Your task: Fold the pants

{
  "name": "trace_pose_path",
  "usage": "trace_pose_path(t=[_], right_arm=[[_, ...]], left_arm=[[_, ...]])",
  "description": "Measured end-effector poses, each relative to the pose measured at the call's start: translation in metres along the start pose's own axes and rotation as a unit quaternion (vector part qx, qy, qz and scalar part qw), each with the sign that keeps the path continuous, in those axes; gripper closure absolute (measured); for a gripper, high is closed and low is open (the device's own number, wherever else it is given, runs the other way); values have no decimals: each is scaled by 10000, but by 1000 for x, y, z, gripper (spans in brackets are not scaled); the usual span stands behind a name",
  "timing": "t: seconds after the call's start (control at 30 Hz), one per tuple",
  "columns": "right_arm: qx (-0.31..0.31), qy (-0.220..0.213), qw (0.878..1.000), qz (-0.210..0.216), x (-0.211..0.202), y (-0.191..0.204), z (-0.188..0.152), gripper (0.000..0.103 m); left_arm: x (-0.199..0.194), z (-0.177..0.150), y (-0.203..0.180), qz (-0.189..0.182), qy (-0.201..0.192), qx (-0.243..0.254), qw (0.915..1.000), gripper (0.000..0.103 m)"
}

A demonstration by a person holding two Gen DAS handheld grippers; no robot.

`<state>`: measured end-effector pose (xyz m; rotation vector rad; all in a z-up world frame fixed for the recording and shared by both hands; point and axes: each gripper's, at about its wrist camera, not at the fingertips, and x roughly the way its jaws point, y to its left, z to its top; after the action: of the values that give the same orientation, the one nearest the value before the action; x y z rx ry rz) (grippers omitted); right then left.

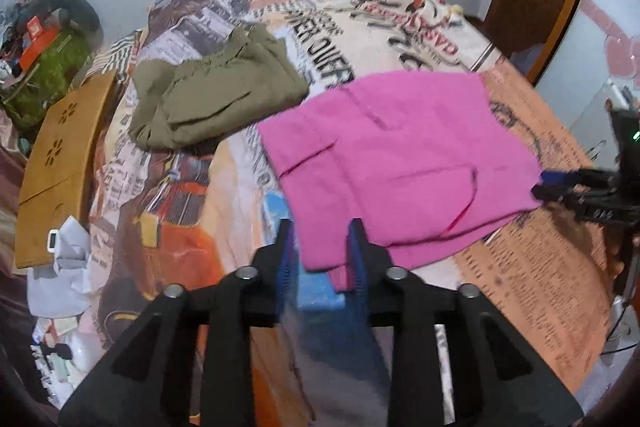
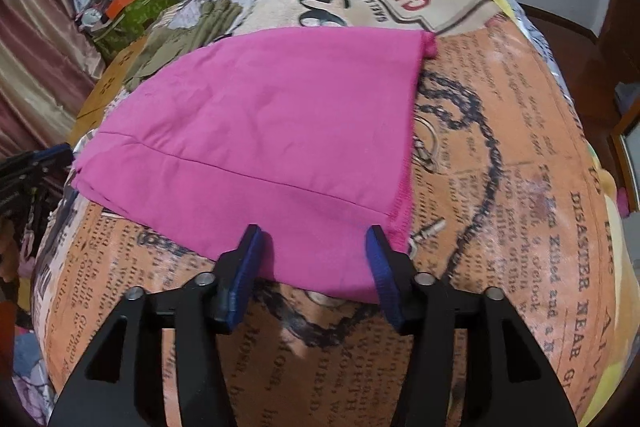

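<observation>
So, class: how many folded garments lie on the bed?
2. The pink pants lie near both claws; the olive pants lie beyond them, toward the bed's far left. Others may be hidden.

Matt pink cloth pants point(image 2: 256, 131) (smooth), printed fabric bedspread point(image 2: 520, 187)

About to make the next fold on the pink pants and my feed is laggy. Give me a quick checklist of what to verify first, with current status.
1. Pink pants lie flat on the bedspread: ok, only slight creases.
2. Right tool straddles the near hem: ok; jaws open, cloth between them, not pinched.
3. Left tool at its corner: ok; jaws apart around the corner, a grip cannot be told.
4. Both tools on opposite ends of the pants: ok.
5. Olive pants clear of the fold: ok, apart from the pink pair.
6. Layers beneath aligned: cannot tell, hidden.
</observation>
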<state>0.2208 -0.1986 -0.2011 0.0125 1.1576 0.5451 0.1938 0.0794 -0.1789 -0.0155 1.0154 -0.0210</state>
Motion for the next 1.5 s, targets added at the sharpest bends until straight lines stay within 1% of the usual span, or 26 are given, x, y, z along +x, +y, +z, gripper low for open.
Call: trace_pose_path(t=[0.1, 0.27, 0.33, 0.4, 0.43, 0.47, 0.53, 0.57, 0.63, 0.7, 0.77, 0.83, 0.9, 0.97, 1.0, 1.07, 1.17, 1.27, 1.4, 1.5], right_arm=[[36, 42, 10000, -10, -5, 3, 3, 51], [-300, -118, 9991, 281, -14, 31, 15, 51], [-490, -108, 9983, 309, -9, 43, 17, 51], [-645, 72, 9976, 259, 6, 49, 15, 51], [-646, 104, 9975, 274, 11, 48, 13, 51], [-590, 44, 9977, 334, 13, 45, 11, 49], [-492, 54, 9979, 426, 11, 39, 12, 48], [-414, 81, 9983, 410, 8, 36, 14, 48], [-301, 49, 9989, 362, 2, 30, 18, 48], [-202, -78, 9992, 328, -7, 21, 25, 48], [-156, -224, 9994, 215, -17, 13, 32, 48], [-132, -365, 9992, 134, -25, 5, 40, 48], [-128, -543, 9984, 111, -32, -3, 50, 47], [-127, -669, 9977, -8, -32, -7, 61, 45], [-136, -733, 9972, -86, -31, -9, 68, 45], [-102, -802, 9967, -113, -28, -13, 79, 45], [-65, -840, 9964, -77, -18, -19, 91, 45], [-117, -787, 9967, -187, -1, -22, 101, 45], [-87, -667, 9968, -433, 21, -34, 115, 45], [136, -603, 9970, -473, 36, -50, 124, 45]], left_arm=[[1, 10, -12, -231, -51, 56, 9997, 67], [25, 23, -40, -559, 208, 238, 9979, 65], [38, 22, -48, -529, 357, 298, 9975, 62], [45, 16, -53, -445, 371, 442, 9973, 62], [45, 13, -56, -384, 313, 557, 9972, 61], [44, 10, -60, -301, 267, 683, 9969, 61], [40, 8, -64, -187, 226, 874, 9957, 60], [39, 8, -63, -196, 221, 894, 9956, 59], [36, 12, -58, -288, 242, 809, 9960, 58], [32, 19, -49, -354, 215, 623, 9972, 58], [25, 28, -39, -225, 51, 465, 9987, 55], [17, 40, -27, -40, -199, 354, 9992, 44], [11, 51, -16, 116, -400, 266, 9988, 39], [8, 65, 0, 267, -590, 135, 9978, 38], [8, 71, 7, 326, -643, 75, 9974, 37], [11, 81, 20, 413, -682, -54, 9968, 36], [25, 94, 40, 499, -642, -246, 9964, 35], [44, 100, 52, 532, -472, -384, 9967, 35], [79, 102, 60, 505, -119, -449, 9976, 35], [104, 99, 56, 514, 199, -392, 9977, 35]])
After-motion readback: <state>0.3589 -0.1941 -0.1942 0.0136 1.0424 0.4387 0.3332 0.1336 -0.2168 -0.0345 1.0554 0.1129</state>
